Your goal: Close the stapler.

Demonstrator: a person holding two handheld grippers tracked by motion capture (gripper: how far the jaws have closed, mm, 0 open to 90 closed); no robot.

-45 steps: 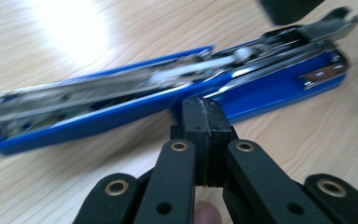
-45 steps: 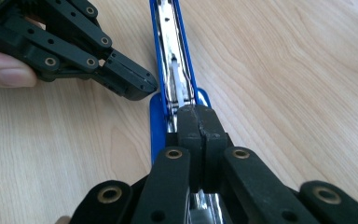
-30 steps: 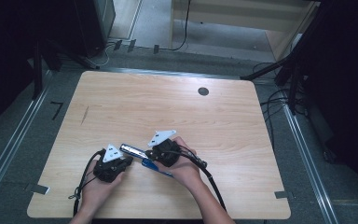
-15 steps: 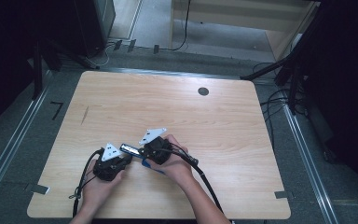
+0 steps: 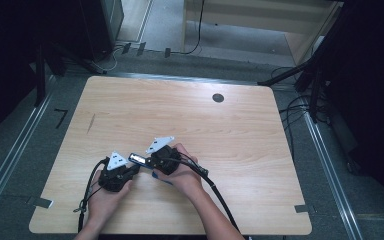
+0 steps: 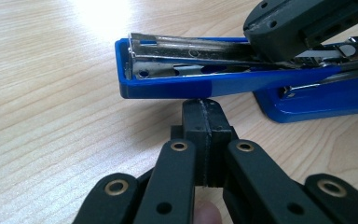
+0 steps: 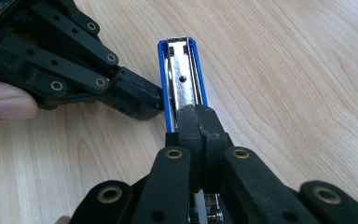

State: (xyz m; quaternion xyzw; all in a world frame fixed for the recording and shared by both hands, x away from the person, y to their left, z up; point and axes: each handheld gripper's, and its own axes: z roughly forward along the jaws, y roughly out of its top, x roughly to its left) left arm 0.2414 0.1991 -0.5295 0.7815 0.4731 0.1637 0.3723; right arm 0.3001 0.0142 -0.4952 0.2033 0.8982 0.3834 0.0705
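A blue stapler [image 6: 223,86] lies on the wooden table [image 5: 190,120] with its shiny metal magazine [image 7: 183,84] raised off the blue base [image 6: 326,100]. My left gripper [image 6: 204,114] is shut, with nothing between its jaws, and its tips touch the side of the stapler's blue arm. My right gripper [image 7: 200,119] is shut too and rests on top of the metal magazine. The high view shows both grippers close together at the table's front left: left gripper [image 5: 130,169], right gripper [image 5: 152,161], the stapler [image 5: 138,158] between them.
A round dark grommet [image 5: 218,97] sits at the table's far right. Cables trail from both grippers over the front edge. Dark stands and cables [image 5: 300,107] line the floor right of the table.
My right gripper has moved left and slightly down onto the stapler, closing the distance to the left gripper. The left gripper has stayed put.
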